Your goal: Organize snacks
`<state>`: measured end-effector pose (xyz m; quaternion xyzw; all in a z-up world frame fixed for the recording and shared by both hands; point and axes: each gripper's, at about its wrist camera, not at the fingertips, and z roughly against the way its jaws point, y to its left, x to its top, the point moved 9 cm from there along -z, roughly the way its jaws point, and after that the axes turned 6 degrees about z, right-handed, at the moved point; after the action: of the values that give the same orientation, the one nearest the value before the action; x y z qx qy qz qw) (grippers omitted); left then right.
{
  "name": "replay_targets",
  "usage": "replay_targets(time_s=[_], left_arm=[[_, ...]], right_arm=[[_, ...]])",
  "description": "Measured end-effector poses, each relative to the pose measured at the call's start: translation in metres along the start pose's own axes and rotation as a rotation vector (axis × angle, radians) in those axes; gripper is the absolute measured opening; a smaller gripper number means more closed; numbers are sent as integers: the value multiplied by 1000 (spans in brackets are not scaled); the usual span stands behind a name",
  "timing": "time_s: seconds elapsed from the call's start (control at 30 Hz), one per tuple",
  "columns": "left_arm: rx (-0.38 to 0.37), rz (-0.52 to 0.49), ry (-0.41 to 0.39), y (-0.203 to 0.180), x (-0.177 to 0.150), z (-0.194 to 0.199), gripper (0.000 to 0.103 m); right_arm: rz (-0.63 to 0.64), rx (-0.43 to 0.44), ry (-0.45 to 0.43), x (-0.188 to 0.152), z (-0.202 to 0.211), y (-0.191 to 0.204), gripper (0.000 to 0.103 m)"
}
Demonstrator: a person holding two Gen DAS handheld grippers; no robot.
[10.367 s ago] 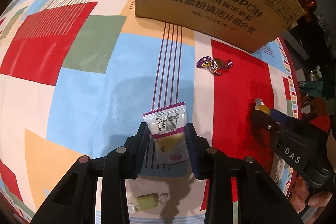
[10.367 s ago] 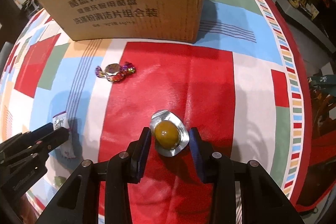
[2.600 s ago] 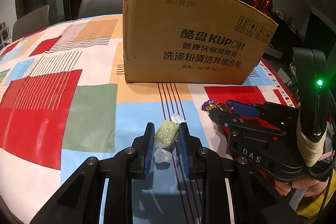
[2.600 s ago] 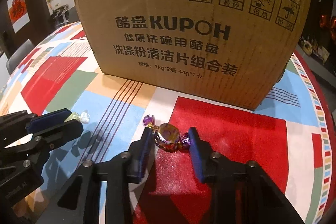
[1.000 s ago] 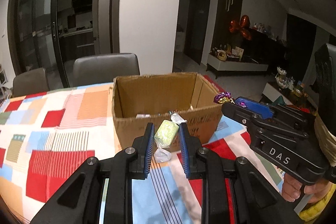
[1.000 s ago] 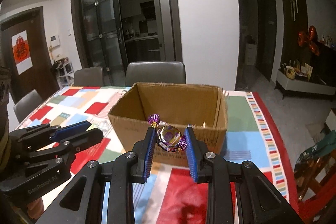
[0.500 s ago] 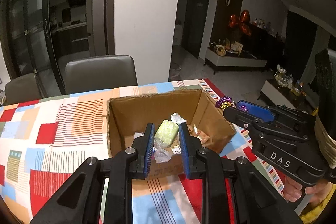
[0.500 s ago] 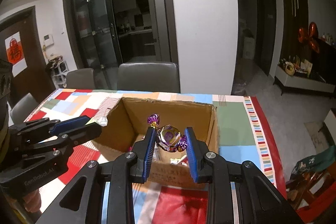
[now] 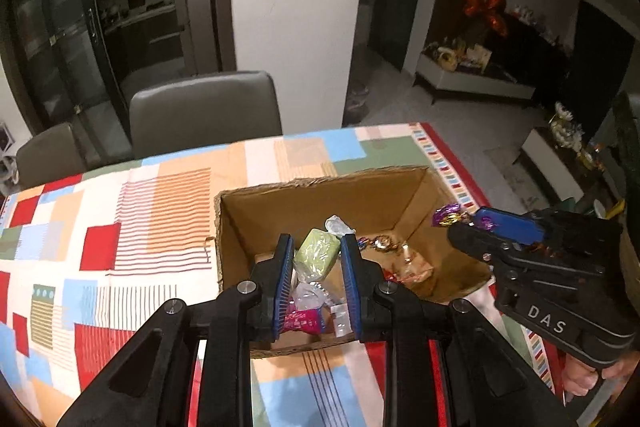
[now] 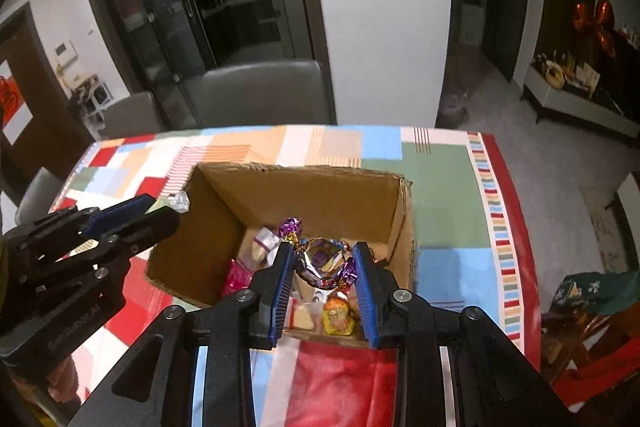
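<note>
Green candy (image 9: 317, 254) sits pinched in the left claw (image 9: 316, 259) at frame centre, over the open cardboard box (image 9: 320, 193) on the worktop (image 9: 160, 195). Likewise the right claw (image 10: 325, 261) grips a purple foil candy (image 10: 322, 259) above the box's wrapped snacks (image 10: 338, 317).

Both grippers are matte black plastic with silver screw heads and ribbed blue pads on the fingers (image 9: 285, 277). The right gripper (image 9: 460, 223) carries white "DAS" lettering — bare skin shows beneath its handle.
</note>
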<state>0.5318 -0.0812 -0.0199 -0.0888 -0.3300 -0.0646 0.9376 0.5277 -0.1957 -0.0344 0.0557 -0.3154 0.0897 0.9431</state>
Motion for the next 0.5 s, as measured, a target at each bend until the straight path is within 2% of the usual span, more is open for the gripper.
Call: replay_targets(time_s=[0.03,0.1,0.17,0.2,0.23,0.5], left_arm=[[9,6,17,2,-1,-2,33],[24,16,38,5,-3,-5,46],[52,15,40,10,-5,-4,49],[60,16,43,11,-5,-3,54],[67,22,47,12,-7,-2,57],[80,38,41,13,-20,24,62]], right_arm=[[-4,-4,15,1,-2,-1,30],[-6,-14,34,1,-3,-1,40],[-9,-29,42,2,-2,-2,48],[-13,-29,44,1,-1,-3,52],[-20,-28,46,1,0,-3,53],[-17,-37,60,-12,11,0,60]])
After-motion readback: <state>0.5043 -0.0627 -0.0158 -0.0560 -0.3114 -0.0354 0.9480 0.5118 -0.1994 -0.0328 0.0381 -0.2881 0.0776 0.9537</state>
